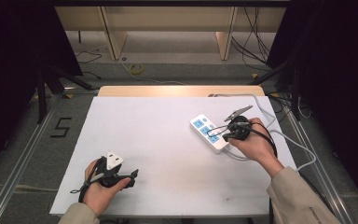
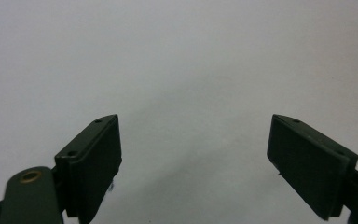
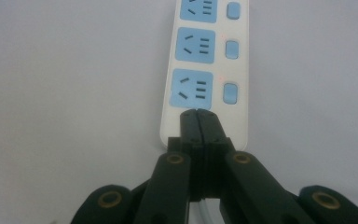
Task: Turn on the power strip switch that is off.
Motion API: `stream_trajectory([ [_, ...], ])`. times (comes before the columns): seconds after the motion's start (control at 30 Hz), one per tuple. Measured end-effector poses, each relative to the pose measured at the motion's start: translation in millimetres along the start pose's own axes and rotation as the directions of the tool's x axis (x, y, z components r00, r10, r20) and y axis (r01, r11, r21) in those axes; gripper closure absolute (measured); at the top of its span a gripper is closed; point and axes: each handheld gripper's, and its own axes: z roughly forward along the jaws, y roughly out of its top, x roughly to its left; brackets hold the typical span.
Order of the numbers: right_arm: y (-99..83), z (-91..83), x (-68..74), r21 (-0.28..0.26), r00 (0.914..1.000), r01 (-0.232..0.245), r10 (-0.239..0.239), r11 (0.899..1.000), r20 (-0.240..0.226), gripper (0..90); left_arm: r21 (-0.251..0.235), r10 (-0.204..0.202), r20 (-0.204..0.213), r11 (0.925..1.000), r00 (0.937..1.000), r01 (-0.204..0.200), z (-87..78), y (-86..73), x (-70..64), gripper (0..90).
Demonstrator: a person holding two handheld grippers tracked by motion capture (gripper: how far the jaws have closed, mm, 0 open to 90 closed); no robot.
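Now right claw pressed closed over power strip; left claw gapes wide.

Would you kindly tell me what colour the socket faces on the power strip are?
Light blue, on a white power strip; the right gripper view shows it best.

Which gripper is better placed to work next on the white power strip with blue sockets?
The right gripper, probably: its closed jaws hover at the end of the white power strip with blue sockets. The left gripper is open, over bare white table.
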Motion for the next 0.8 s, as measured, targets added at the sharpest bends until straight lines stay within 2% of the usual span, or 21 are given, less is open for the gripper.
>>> stream_trajectory([
  [0.8,16.7,7.0,-7.1,0.02,1.0,-0.005,0.005,1.0,0.006,90.0,-0.002,-0.003,0.0,1.0,1.0,0.003,-0.2,0.0,0.1,17.4],
])
